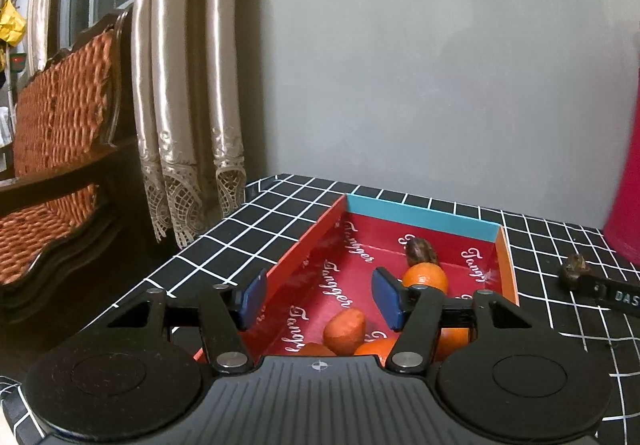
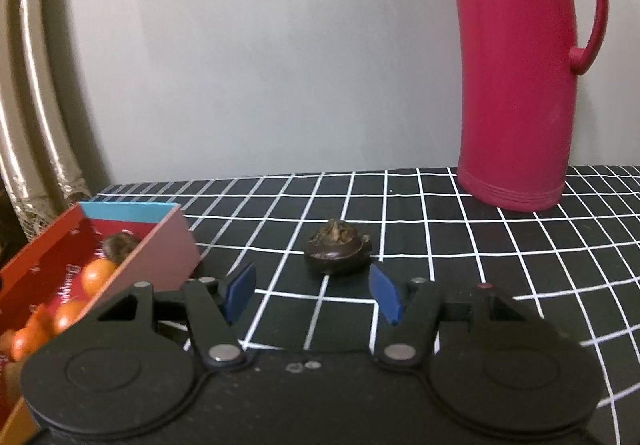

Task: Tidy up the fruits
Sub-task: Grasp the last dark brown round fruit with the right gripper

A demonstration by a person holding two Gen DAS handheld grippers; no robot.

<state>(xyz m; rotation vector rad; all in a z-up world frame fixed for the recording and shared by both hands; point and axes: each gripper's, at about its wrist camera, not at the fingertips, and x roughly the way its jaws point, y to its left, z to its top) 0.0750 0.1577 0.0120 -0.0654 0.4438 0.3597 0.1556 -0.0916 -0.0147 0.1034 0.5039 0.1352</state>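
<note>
The checked worktop (image 2: pixel 460 245) carries a pink flask (image 2: pixel 516 65) at upper right and a red box (image 1: pixel 400 245) of oranges (image 1: pixel 425 277); both grippers—left (image 1: pixel 320 299), right (image 2: pixel 312 291)—have fingers apart, empty; a dark fruit (image 2: pixel 337 252) sits mid-frame, just beyond the right one.

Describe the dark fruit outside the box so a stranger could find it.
Start at the tall pink thermos on the checked tablecloth. Between it and the red box sits a dark brown water chestnut, alone on the cloth just ahead of the right gripper.
</note>
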